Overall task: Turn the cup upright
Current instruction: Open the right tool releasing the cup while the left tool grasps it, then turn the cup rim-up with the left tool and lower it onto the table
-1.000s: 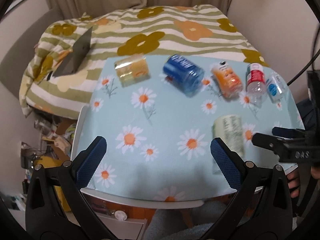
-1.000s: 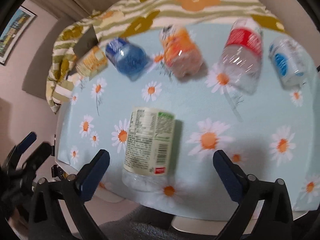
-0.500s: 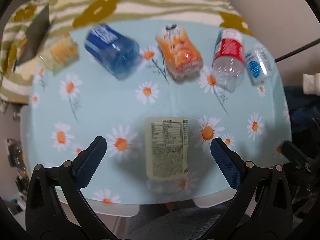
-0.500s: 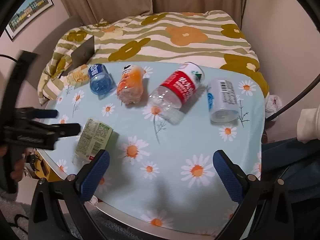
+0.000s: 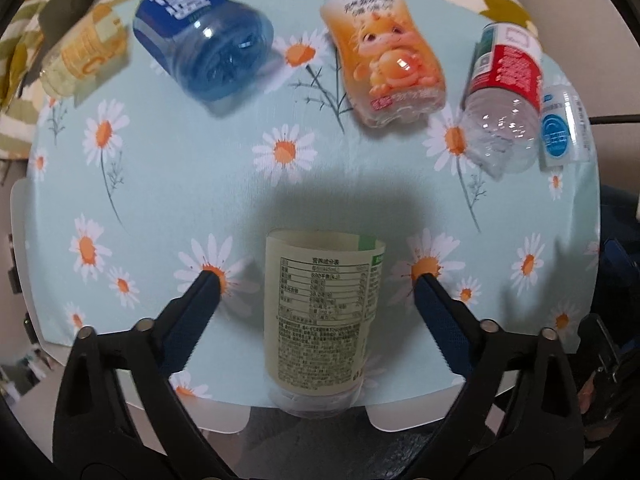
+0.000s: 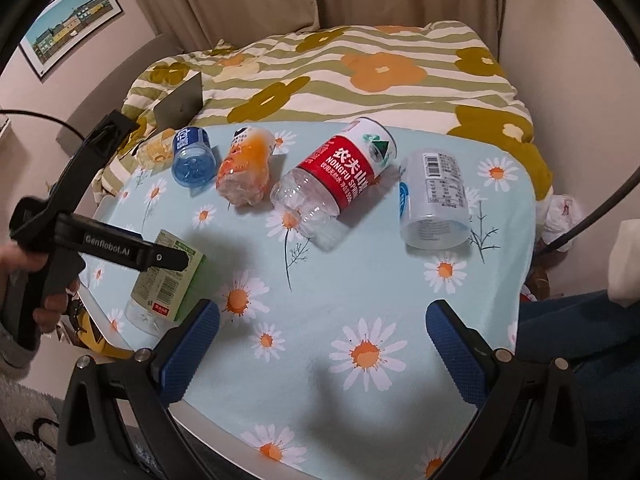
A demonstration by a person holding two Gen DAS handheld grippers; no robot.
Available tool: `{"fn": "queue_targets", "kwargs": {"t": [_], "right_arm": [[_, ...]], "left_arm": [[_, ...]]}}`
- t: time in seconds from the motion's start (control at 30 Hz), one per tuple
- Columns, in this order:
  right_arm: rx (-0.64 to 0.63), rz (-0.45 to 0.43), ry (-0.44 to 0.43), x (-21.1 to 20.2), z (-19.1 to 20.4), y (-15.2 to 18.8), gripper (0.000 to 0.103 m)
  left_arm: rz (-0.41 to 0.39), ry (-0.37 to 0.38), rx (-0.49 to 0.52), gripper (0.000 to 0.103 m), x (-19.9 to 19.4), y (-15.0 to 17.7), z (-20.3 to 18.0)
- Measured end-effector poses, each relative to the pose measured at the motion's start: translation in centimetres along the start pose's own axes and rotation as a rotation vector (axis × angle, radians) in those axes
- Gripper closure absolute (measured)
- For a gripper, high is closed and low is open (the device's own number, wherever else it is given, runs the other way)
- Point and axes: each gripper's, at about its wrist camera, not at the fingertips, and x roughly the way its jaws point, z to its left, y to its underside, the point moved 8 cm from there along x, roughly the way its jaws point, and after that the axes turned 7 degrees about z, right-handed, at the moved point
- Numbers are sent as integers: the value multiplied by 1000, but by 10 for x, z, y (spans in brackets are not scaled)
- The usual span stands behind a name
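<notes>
Cup [image 5: 322, 312] sideways between spread left fingers [image 5: 196, 308]

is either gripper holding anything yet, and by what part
Nothing is held. The left gripper is open astride the green-label cup, fingers apart from its sides. The right gripper is open over bare tablecloth.

A daisy-print tablecloth [image 6: 360, 280] covers the table beside a flowered striped quilt [image 6: 360, 60], laptop [image 6: 180, 100] and framed picture [image 6: 70, 24].

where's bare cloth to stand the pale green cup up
Free: the daisy tablecloth in front of the open right claw, between the pale green-labelled cup and the red-labelled clear bottle. Crowded: the far row along the striped floral bedding.
</notes>
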Motion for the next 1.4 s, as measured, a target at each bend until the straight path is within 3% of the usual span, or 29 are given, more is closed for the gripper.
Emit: {"fn": "queue_targets", "kwargs": {"t": [0.23, 0.27, 0.3, 0.53, 0.67, 0.77, 0.93, 1.1, 1.23, 1.4], "right_arm": [[-17, 23, -19, 14, -4, 4, 0], [-16, 26, -20, 15, -5, 4, 0], [-15, 28, -21, 16, -6, 5, 0], [-12, 31, -20, 18, -9, 5, 0], [-12, 19, -16, 13, -6, 2, 0], [-8, 1, -11, 4, -3, -2, 0], [10, -55, 1, -12, 5, -8, 0], [83, -107, -3, -12, 10, -10, 0], [116, -137, 7, -12, 14, -11, 0], [127, -176, 66, -14, 20, -7, 0]], "left_arm": [[84, 16, -3, 19, 19, -2, -3], [91, 18, -2, 30, 23, -1, -4], [101, 18, 1, 35, 26, 0, -6], [79, 29, 20, 37, 24, 1, -10], [33, 44, 32, 38, 3, 5, -10], [-49, 92, 25, 38, -18, 9, -11], [-294, 138, 0, 38, -59, 19, -4], [-551, 97, 10, 38, -72, 26, 6], [-704, 98, 70, 38, -74, 24, 3], [-834, 85, 145, 38, -67, 25, -9]]}}
